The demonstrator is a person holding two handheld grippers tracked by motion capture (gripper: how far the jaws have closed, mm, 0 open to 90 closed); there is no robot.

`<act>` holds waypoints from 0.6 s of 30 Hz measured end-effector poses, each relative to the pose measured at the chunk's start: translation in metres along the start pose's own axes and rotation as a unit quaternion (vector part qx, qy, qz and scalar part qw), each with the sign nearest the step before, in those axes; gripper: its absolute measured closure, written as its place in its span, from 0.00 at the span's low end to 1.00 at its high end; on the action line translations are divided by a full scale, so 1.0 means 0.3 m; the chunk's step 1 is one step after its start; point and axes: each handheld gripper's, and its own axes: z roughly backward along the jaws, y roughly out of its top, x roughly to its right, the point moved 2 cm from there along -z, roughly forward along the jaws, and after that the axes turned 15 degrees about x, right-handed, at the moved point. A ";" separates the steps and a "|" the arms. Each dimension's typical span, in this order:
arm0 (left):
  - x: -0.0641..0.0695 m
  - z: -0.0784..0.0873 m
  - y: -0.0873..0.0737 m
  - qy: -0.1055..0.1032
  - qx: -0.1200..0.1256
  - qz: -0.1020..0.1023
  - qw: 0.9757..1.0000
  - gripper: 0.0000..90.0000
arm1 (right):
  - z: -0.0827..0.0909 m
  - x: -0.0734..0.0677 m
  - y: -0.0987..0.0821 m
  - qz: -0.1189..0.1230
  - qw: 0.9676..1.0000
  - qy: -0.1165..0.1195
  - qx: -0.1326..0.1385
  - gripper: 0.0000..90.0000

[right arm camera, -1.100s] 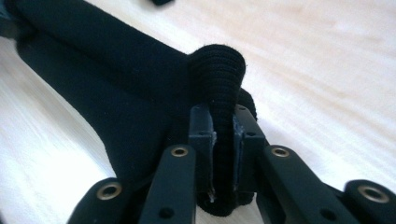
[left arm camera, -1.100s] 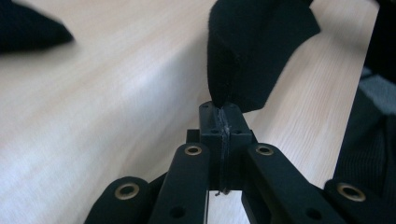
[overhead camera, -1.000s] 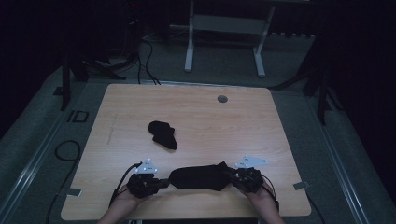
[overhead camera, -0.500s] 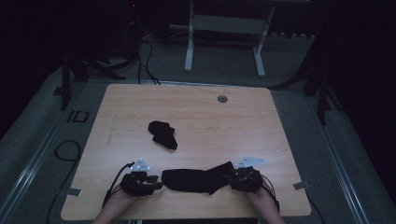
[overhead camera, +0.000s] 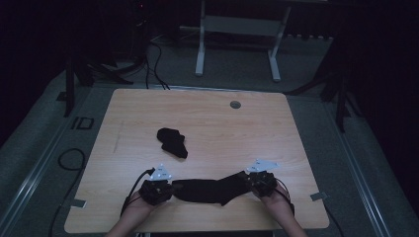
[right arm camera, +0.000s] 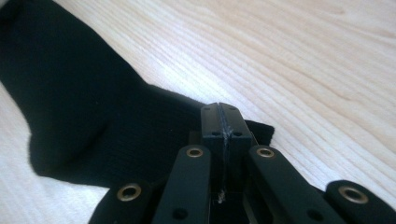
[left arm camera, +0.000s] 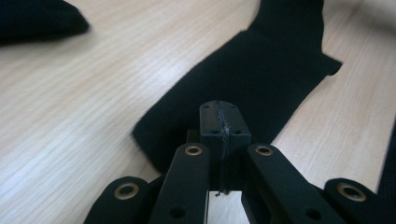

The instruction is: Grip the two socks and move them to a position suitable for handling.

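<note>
- A black sock (overhead camera: 210, 190) lies stretched along the tabletop's (overhead camera: 276, 143) near edge, at six o'clock from centre.
- My left hand-held gripper (overhead camera: 168, 190) sits at the sock's nine o'clock end; its jaws have just been closing and are now pressed together, over the fabric edge, though I cannot tell whether cloth is pinched between them.
- My right hand-held gripper (overhead camera: 251, 181) is at the three o'clock end, its jaws likewise just closed together over the sock's tip.
- A second, bundled sock (overhead camera: 173, 142) rests near centre, at about eleven o'clock from the flat one.
- I judge I am laying this sock out flat; next I should confirm both grips, then fold or lift it.
</note>
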 end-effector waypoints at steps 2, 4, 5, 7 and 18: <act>-0.003 -0.029 -0.005 0.002 -0.013 -0.003 1.000 1.00 | -0.015 0.004 -0.011 0.001 1.000 -0.001 -0.007 1.00; -0.009 -0.043 -0.010 0.006 -0.019 -0.005 1.000 1.00 | -0.023 0.012 -0.029 -0.004 1.000 -0.006 -0.011 1.00; -0.014 -0.050 -0.014 0.013 -0.021 -0.009 1.000 1.00 | -0.024 0.016 -0.039 -0.006 1.000 -0.012 -0.014 1.00; -0.022 -0.059 -0.023 0.016 -0.024 -0.009 1.000 1.00 | -0.026 0.024 -0.062 -0.009 0.999 -0.018 -0.025 1.00; -0.029 -0.065 -0.026 0.008 -0.012 -0.003 1.000 1.00 | 0.029 0.007 -0.102 -0.014 0.999 -0.020 -0.027 0.98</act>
